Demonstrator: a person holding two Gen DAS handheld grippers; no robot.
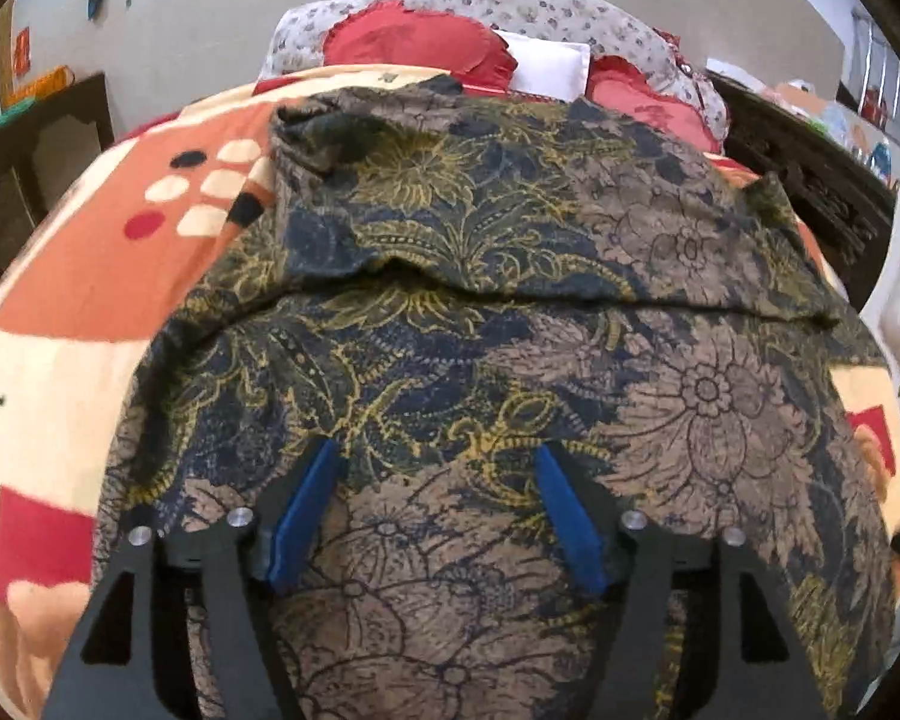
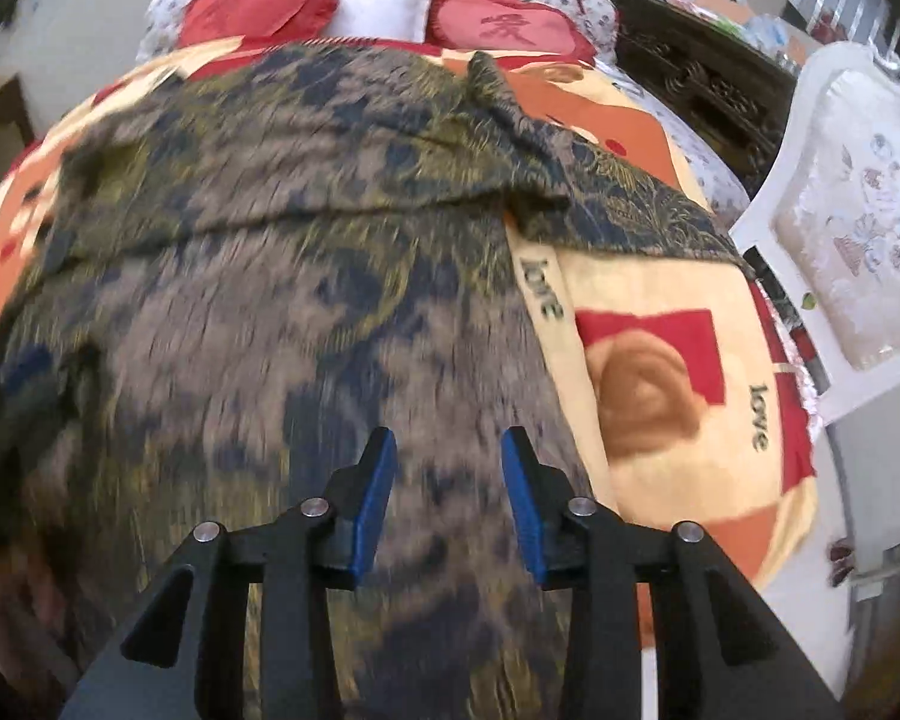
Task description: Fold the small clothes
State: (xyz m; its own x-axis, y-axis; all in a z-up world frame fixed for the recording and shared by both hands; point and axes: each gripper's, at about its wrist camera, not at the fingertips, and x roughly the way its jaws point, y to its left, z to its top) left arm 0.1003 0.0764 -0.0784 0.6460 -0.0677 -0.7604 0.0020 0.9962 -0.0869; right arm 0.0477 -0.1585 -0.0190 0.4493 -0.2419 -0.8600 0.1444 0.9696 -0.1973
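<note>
The dark navy, tan and gold floral-print cotton garment (image 1: 510, 312) lies spread over the orange, cream and red patterned bedspread (image 1: 84, 276), with its far part already doubled toward the near side so that a folded edge runs left to right across the middle. The left gripper (image 1: 438, 456) hangs over the near part of the cloth with its blue-padded fingers (image 1: 306, 510) spread wide and nothing between them; the right gripper (image 2: 449, 441) is likewise released, jaws apart, above the cloth near its right edge, though that view is smeared with motion, so contact with the fabric cannot be judged. The step in hand seems to be taking the near hem for the next fold. To do it well, each claw should pinch through the whole thickness at matching corners, lift together and lay the edge square to the existing crease, smoothing the bump near the crease's middle first. A loose flap (image 2: 606, 180) trailing off the far right side may need tucking in before folding. Far off sit red heart-shaped cushions (image 1: 414, 42), a white pillow (image 1: 549, 63) and a floral quilt roll (image 1: 510, 0); a white upholstered chair (image 2: 858, 228) stands at the right, well clear.
</note>
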